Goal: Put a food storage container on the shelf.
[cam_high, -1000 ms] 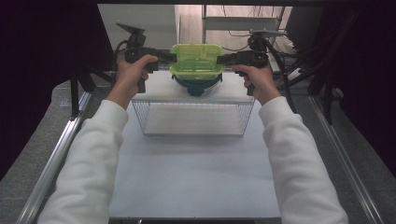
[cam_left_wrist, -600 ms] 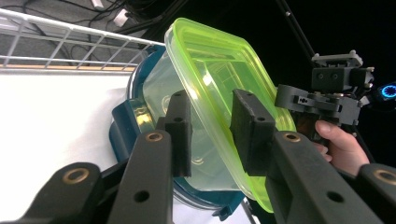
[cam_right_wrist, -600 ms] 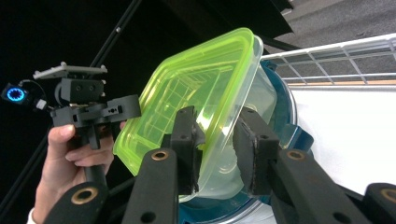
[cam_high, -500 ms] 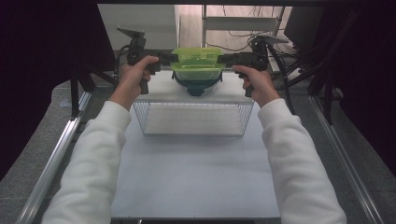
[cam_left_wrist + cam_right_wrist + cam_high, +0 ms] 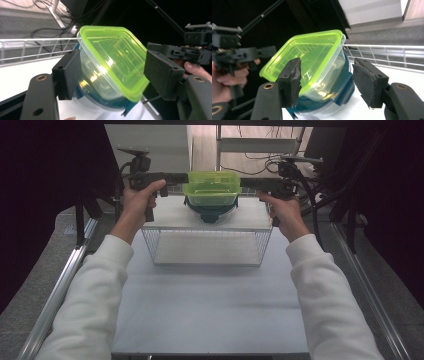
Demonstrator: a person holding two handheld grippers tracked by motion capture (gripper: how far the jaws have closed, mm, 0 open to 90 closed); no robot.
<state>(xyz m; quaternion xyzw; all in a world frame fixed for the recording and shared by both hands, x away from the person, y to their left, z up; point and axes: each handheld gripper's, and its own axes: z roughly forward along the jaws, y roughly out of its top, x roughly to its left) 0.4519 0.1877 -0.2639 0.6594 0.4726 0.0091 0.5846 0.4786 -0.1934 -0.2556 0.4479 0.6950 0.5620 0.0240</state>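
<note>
The clear food container with the lime-green lid (image 5: 212, 187) sits on a dark blue-rimmed container (image 5: 210, 211), both on top of the white wire rack (image 5: 207, 245) at the far end of the counter (image 5: 210, 315). From the high view, the left gripper (image 5: 175, 179) is at the container's left side and the right gripper (image 5: 250, 184) at its right, each in a white-sleeved hand.

From the left gripper view, the green-lidded container (image 5: 112, 62) lies between the two black pads; the jaws have just been opening, and both pads stand slightly off its wall and lid edge. The right gripper (image 5: 175, 53) is beyond it.

From the right gripper view, the container (image 5: 312, 65) rests on the blue one (image 5: 342, 92). These jaws have also just been opening: one pad is in front of the lid, the other well clear of the container's side, so nothing is clamped. The left gripper (image 5: 265, 52) is beyond.
</note>
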